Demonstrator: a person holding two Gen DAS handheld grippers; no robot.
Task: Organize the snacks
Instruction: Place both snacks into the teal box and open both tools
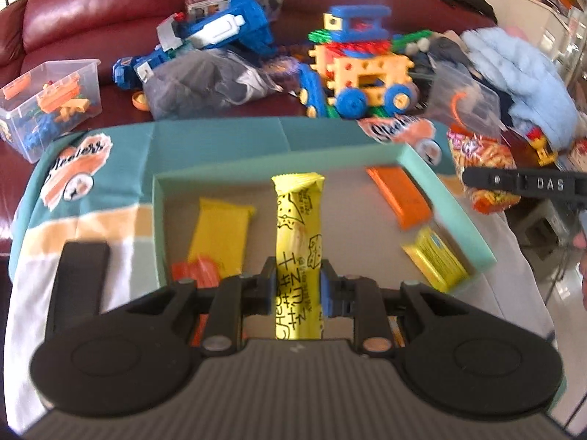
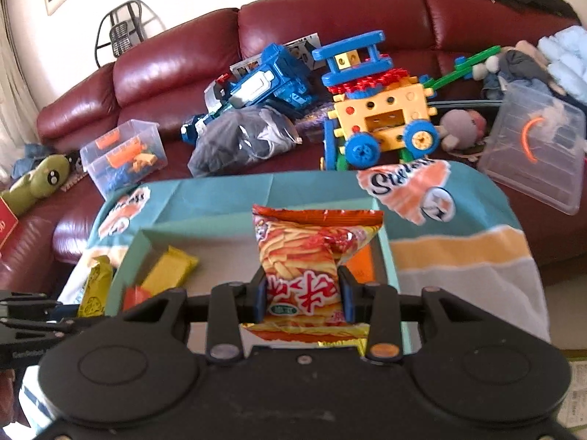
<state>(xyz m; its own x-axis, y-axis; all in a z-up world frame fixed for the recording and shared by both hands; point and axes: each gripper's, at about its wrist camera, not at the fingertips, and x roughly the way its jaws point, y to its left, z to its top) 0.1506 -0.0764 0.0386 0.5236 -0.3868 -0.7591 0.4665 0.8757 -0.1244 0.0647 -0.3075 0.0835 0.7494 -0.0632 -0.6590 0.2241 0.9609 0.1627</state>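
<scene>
Two snacks are in grip. Left wrist view: the left gripper (image 1: 298, 286) pinches a yellow cheese stick (image 1: 299, 227) above the teal box (image 1: 445, 198), where other snacks already lie, presumably for sorting. Right wrist view: the right gripper (image 2: 303, 295) clamps an orange chip bag (image 2: 312, 253) over the box's far right corner.

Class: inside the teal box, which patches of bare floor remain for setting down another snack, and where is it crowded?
Bare floor runs down the teal box middle, between the yellow packet and the orange packet, and along the back wall. The near-left corner is crowded by the red wrapper; the near-right holds the yellow foil packet.
</scene>
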